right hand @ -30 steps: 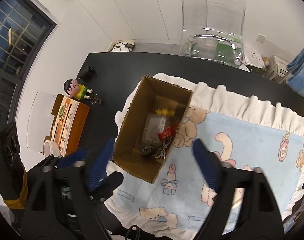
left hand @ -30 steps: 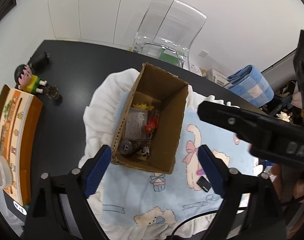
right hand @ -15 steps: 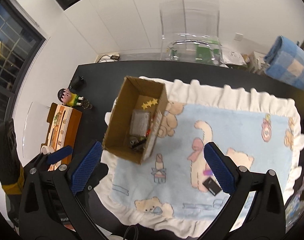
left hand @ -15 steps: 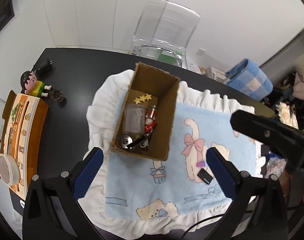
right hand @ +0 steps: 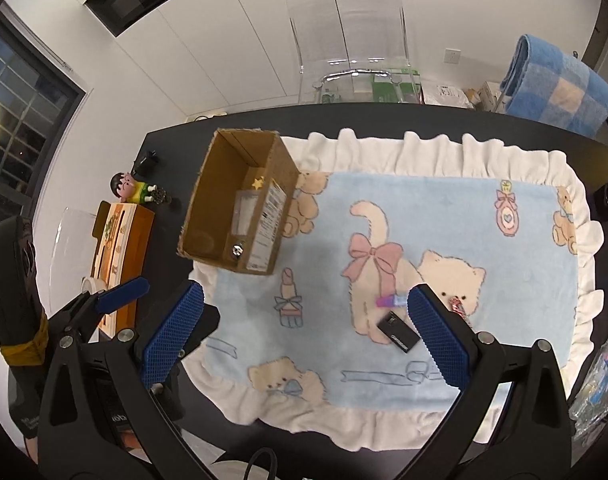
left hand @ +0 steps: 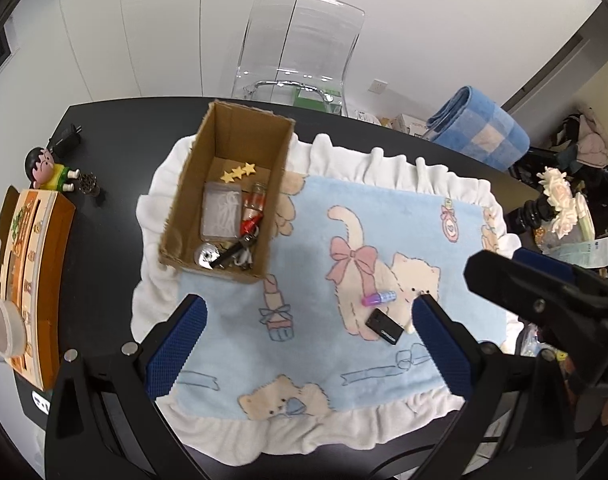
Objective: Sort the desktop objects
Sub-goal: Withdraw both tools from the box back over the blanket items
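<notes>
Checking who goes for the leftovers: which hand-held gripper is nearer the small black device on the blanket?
Right, probably. The right hand-held gripper has the black device just inside its right finger; the left hand-held gripper sits farther left, toward the cardboard box.

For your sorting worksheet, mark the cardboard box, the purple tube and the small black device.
cardboard box [left hand: 192,196]: left wrist view, left wall.
purple tube [left hand: 377,298]: left wrist view, middle.
small black device [right hand: 398,332]: right wrist view, top face.

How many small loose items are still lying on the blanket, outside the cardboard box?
3 visible. A purple tube and a black flat device lie on the printed cat; a red-white item lies beside the right gripper's finger. Others may be hidden behind the grippers.
</notes>
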Action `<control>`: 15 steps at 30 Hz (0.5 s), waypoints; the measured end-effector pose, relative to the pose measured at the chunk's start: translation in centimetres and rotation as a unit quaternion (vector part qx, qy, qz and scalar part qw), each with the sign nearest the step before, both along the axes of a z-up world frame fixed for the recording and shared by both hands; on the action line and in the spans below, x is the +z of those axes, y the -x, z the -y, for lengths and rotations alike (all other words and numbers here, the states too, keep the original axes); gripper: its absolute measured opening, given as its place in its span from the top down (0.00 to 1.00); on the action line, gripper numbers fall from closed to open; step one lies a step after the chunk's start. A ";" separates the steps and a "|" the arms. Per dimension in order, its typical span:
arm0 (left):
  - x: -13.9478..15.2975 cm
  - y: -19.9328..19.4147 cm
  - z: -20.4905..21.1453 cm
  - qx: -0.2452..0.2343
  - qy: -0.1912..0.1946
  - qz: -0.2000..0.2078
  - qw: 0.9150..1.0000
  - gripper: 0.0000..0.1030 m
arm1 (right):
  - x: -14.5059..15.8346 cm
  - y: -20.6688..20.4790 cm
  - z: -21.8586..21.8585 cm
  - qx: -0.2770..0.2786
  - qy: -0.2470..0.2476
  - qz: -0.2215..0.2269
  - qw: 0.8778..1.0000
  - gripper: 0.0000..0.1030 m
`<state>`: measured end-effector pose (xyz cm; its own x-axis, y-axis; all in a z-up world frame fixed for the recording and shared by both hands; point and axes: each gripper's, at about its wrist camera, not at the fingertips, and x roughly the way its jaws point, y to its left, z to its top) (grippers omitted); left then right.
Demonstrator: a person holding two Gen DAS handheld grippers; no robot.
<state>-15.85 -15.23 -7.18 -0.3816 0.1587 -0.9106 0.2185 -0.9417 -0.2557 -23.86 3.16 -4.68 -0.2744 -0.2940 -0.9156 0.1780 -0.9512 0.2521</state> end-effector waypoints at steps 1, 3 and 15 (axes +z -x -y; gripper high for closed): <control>0.0 -0.1 -0.4 0.002 0.000 -0.001 1.000 0.01 | 0.0 -0.2 -0.6 0.001 -0.001 0.000 1.000 0.00; -0.1 -0.1 -1.4 0.003 0.002 0.001 1.000 0.01 | -0.2 -0.4 -2.0 -0.003 0.000 0.002 1.000 0.00; -2.8 0.6 -7.8 -0.022 0.001 0.030 0.999 0.01 | -3.2 -1.5 -9.7 -0.031 -0.001 0.030 0.999 0.00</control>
<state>-16.49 -7.42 -10.00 -0.3194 0.1720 -0.9319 0.1912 -0.9515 -0.2412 -22.39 12.82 -7.89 -0.2366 -0.2759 -0.9316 0.1034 -0.9605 0.2582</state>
